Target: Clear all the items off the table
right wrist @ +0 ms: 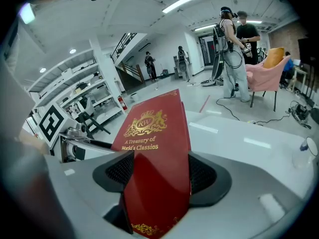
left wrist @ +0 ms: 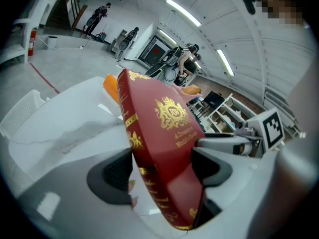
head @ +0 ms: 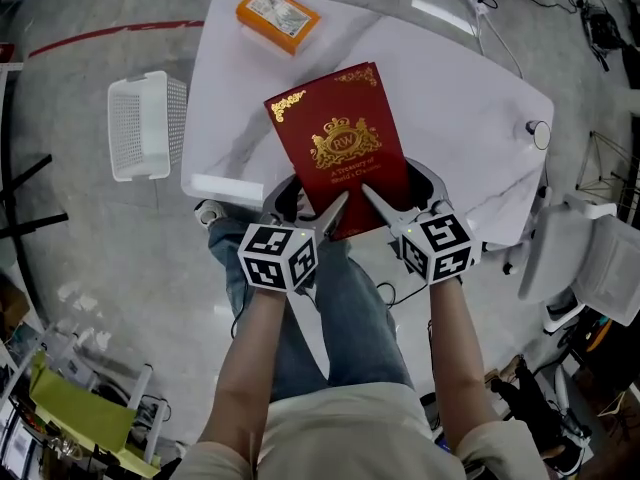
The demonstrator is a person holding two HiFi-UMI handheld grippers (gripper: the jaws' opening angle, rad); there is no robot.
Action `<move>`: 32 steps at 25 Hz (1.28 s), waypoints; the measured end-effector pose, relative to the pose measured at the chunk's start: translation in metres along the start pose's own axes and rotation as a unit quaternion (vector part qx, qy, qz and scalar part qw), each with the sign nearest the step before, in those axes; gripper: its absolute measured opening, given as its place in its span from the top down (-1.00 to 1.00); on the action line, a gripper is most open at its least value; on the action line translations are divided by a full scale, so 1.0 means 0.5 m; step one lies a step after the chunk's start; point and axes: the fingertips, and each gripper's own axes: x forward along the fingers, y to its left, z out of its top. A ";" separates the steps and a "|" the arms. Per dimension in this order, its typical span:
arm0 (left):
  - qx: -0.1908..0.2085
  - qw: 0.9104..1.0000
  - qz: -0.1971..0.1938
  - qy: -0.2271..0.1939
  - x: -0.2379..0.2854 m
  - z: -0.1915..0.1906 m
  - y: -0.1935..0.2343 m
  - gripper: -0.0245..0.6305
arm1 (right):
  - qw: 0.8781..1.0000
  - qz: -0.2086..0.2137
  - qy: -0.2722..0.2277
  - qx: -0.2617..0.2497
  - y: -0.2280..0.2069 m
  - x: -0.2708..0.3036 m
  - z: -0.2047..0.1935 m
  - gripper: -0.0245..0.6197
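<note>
A red hardcover book (head: pixel 335 143) with gold lettering lies lengthwise over the near part of the white table (head: pixel 450 98). Its near end reaches past the table edge toward me. My left gripper (head: pixel 310 208) is shut on the near left corner of the book (left wrist: pixel 164 148), with the cover wedged between both pads. My right gripper (head: pixel 400 196) is shut on the near right part of the book (right wrist: pixel 157 153), its dark pads (right wrist: pixel 204 176) pressed against both faces. An orange box (head: pixel 278 16) rests at the far left of the table, away from both grippers.
A white mesh basket (head: pixel 145 125) stands on the floor left of the table. A small white block (head: pixel 225 188) sits at the table's near left edge and a round object (head: pixel 538 133) at its right edge. A white chair (head: pixel 590 258) is at the right. People stand in the background.
</note>
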 end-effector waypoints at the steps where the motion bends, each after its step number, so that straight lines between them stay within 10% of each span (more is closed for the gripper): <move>1: -0.002 1.000 -0.001 0.000 -0.005 0.003 0.008 -0.20 | 1.000 -0.002 0.000 0.001 0.008 0.005 0.003 -0.09; 32: -0.043 0.998 0.032 -0.032 -0.274 0.149 0.395 -0.16 | 0.999 0.036 0.015 -0.012 0.377 0.280 0.158 -0.08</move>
